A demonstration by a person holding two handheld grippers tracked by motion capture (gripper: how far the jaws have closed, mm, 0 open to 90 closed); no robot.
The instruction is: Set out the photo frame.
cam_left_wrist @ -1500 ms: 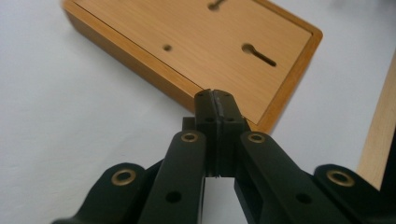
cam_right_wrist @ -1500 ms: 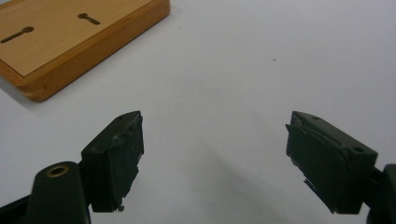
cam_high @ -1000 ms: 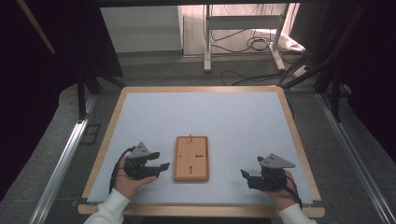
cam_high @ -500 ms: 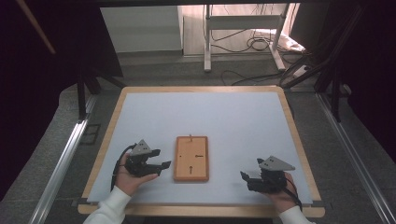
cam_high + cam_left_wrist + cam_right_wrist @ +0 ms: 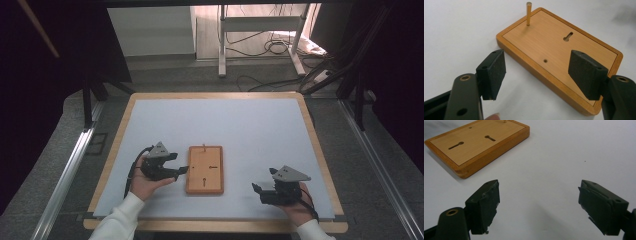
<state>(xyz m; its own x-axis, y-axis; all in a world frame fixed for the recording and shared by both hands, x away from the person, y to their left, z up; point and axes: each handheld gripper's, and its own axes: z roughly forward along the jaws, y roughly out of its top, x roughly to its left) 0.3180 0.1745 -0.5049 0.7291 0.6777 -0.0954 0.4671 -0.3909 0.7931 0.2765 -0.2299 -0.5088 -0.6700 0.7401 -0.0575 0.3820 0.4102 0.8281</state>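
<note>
**We move in on the board**

Closest to us are our two hands. Our right gripper sits low on the table, near the front edge. It has slid a bit lower and closer to us than it was a second ago. Its jaws are wide open and hold nothing. In the right gripper view we see just white table between them, and the board off to the upper left, well apart.

Our left gripper has come a little closer to the board. Now its tips are just beside the board's left edge. Its jaws are wide open too, and they hold nothing. In the left gripper view the board lies between the two pads, with one pad over the white table and the other pad in front of the board's near end. We cannot tell if a pad touches the wood yet.

The board has not moved. It lies flat in the middle of the table, nearer our side. A thin pin stands upright at its far end. We also see two slots and a small hole in its top.

So we think the left hand is getting ready to grab the board, or reach for the pin. The right hand waits. Nothing is picked up yet.

Far off, past the table, are a white stand and some cables on the floor.
</note>
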